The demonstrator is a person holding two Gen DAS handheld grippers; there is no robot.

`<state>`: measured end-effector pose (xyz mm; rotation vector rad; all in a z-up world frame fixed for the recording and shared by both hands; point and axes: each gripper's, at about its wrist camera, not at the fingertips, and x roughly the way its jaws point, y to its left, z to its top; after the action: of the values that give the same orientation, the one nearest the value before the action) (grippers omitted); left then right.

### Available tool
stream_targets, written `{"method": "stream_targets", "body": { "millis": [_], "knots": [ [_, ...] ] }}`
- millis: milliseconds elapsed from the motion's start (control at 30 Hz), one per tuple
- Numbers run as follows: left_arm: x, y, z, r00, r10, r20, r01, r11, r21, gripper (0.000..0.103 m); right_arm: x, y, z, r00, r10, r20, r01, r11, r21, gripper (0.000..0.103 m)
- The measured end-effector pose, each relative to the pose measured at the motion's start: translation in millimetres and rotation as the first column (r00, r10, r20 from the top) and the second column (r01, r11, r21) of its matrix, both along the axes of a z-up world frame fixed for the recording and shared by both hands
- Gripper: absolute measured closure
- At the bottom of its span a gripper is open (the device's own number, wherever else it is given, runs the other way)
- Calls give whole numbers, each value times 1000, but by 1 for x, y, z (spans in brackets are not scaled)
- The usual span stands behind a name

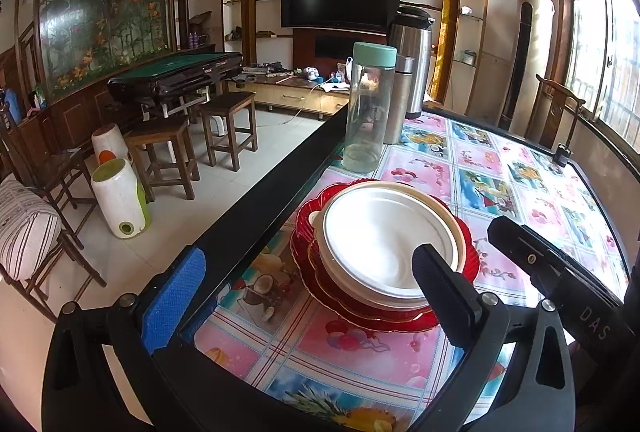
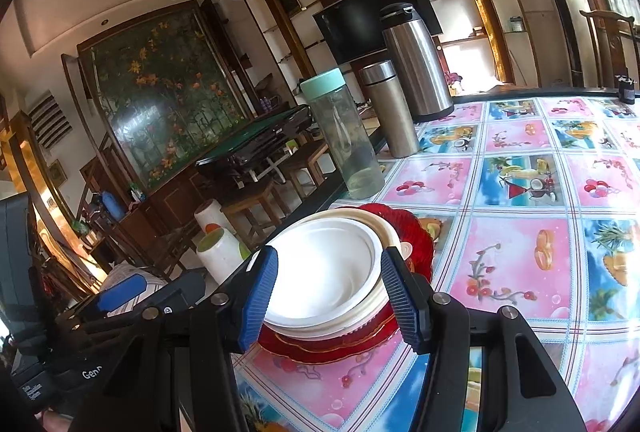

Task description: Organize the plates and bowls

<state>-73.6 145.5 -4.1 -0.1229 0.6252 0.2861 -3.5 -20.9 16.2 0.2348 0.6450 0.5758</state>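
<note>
We see the dishes gathered into one stack near the left edge of the bench: a white bowl sits on top, nested in a cream bowl, and both rest on red scalloped plates with gold-lined rims. The bench wears a glossy cloth of pink and blue fruit-and-flower squares, with a dark border along its left side. Our left tongs stand wide open around the near side of the stack — the blue-padded finger out over the dark border at left, the black finger just in front of the white bowl's near-right rim — and they hold nothing. Whether that black finger touches the rim we cannot tell. From the right wrist view, our right tongs are also open and empty, one blue pad on either side of the white bowl, close to its rim; contact cannot be judged here either. The left tongs show at the lower left of that view, beside the stack. Farther along the bench, just beyond the plates, stands a clear bottle with a mint-green cap, then a slim steel flask right behind it, and a large steel thermos at the far end. A small dark object sits near the far right edge.
</note>
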Motion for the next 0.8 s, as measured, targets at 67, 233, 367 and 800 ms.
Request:
{"method": "stream_targets", "body": {
  "millis": [67, 233, 367, 800],
  "knots": [
    [0, 0, -1, 1000, 1, -5, -1, 1000, 0, 0, 0, -1, 0, 1000, -2, 0, 2, 1000, 1, 46],
    [0, 0, -2, 1000, 2, -10, -2, 1000, -1, 0, 0, -1, -1, 1000, 1, -2, -1, 1000, 0, 46],
    [1, -1, -2, 1000, 1, -9, -1, 1000, 2, 0, -1, -1, 0, 1000, 3, -2, -3, 1000, 0, 46],
    [2, -1, -3, 1000, 1, -13, -1, 1000, 0, 0, -1, -1, 0, 1000, 1, -3, -1, 1000, 6, 46]
  ]
}}
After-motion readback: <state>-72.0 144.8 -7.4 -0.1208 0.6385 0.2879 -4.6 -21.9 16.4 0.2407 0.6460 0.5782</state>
